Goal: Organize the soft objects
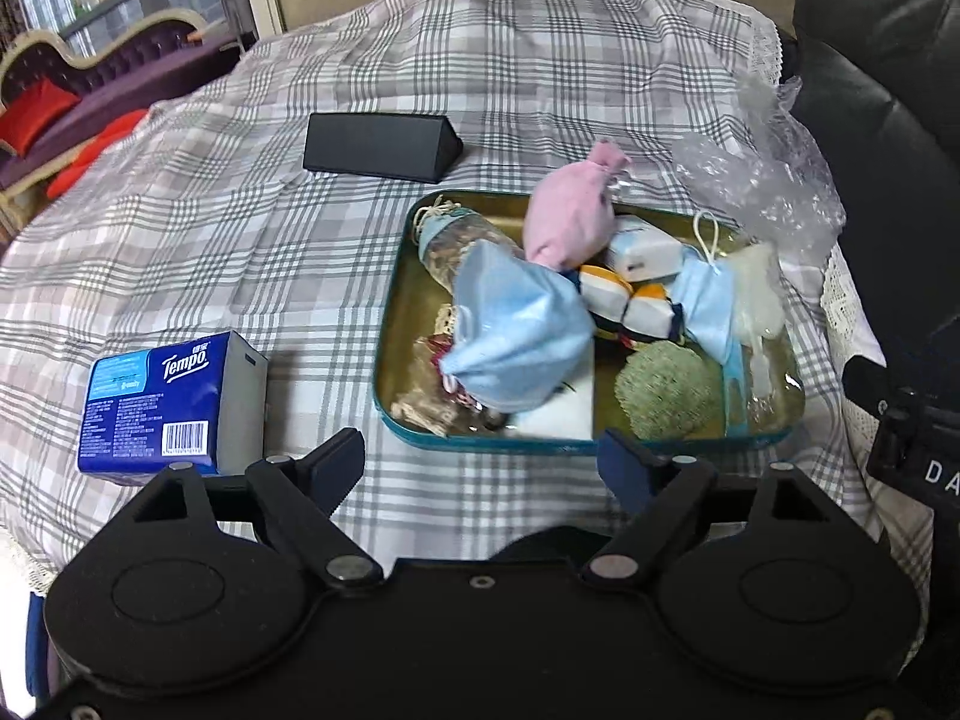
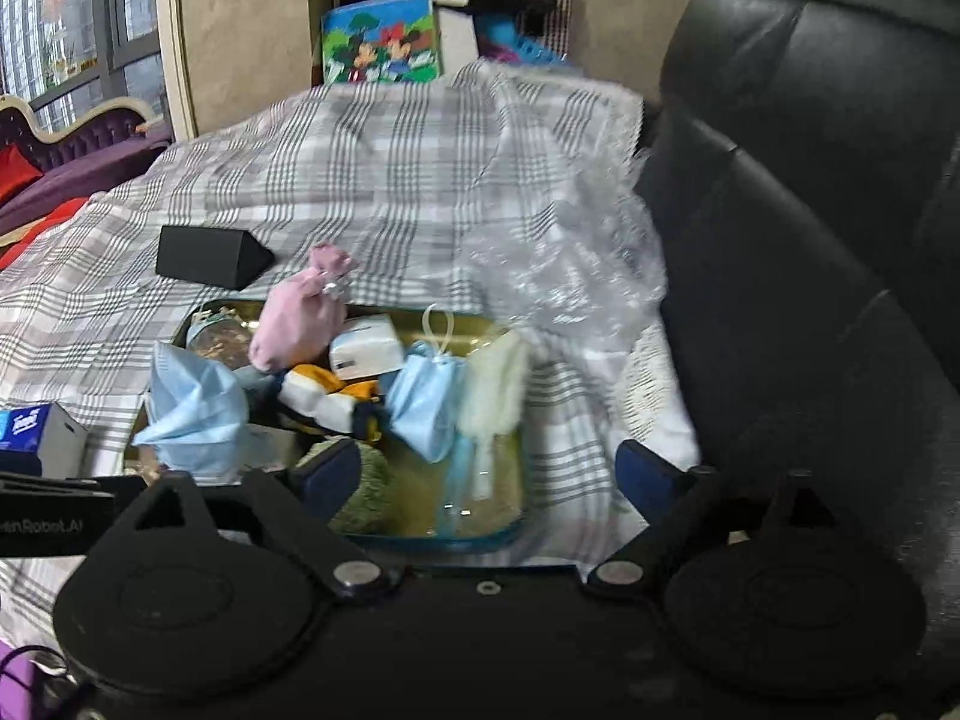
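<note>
A teal-rimmed metal tray [image 1: 540,447] on the checked tablecloth holds several soft things: a pink pouch [image 1: 567,219], a crumpled blue face mask [image 1: 516,330], a second blue mask [image 1: 708,306], a green knitted pad [image 1: 666,390], white tissue packs [image 1: 645,252] and a dried-herb sachet [image 1: 447,240]. My left gripper [image 1: 480,471] is open and empty just before the tray's near rim. My right gripper [image 2: 489,474] is open and empty over the tray's near right corner [image 2: 480,534]; the pink pouch [image 2: 297,324] and the masks [image 2: 195,414] lie beyond it.
A blue Tempo tissue pack [image 1: 174,402] lies left of the tray. A black triangular box [image 1: 381,147] sits behind it. Clear crumpled plastic [image 1: 762,168] lies at the tray's far right. A black leather chair [image 2: 810,240] stands right of the table.
</note>
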The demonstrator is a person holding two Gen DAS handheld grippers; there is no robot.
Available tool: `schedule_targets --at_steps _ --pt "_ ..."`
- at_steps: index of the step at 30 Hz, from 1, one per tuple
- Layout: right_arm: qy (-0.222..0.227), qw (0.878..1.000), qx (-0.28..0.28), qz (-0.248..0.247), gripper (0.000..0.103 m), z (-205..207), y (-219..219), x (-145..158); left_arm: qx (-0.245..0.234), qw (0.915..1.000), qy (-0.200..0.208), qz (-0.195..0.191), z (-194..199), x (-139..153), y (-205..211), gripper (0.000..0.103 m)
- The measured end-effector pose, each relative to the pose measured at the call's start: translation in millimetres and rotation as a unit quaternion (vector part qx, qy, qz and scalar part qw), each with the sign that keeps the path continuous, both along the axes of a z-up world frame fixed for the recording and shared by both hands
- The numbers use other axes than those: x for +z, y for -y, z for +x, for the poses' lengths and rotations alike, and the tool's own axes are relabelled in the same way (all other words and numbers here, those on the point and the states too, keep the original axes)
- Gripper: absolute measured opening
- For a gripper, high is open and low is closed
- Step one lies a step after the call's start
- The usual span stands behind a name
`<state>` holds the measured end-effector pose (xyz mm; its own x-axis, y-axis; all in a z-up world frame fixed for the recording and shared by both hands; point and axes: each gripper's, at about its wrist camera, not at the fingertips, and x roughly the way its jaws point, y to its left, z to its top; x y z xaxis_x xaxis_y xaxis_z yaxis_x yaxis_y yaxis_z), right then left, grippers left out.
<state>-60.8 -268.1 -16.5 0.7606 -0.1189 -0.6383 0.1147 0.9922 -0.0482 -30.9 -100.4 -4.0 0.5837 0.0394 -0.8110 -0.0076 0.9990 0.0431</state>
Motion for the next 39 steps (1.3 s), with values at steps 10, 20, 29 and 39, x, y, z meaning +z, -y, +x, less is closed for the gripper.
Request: schedule_targets --at_steps 10,20,29,39 --pt "0.035 0.999 0.008 -0.013 0.103 -28.5 20.8 -14.8 0.023 0.9972 0.039 0.06 -24.7 -9.5 47.7 0.084" --pt "0.061 0.997 0.001 -0.036 0.103 -43.4 38.5 -18.7 0.033 0.9943 0.047 0.09 -35.6 -23.4 82.7 0.084" --pt "0.071 0.997 -0.008 0.014 0.103 -48.9 53.7 -17.7 0.076 0.99 0.081 0.088 -47.9 -17.8 79.3 0.084" --pt "0.075 0.997 -0.005 0.025 0.103 -53.9 51.3 -16.1 0.088 0.9929 0.07 0.038 -59.2 -13.7 67.4 0.087"
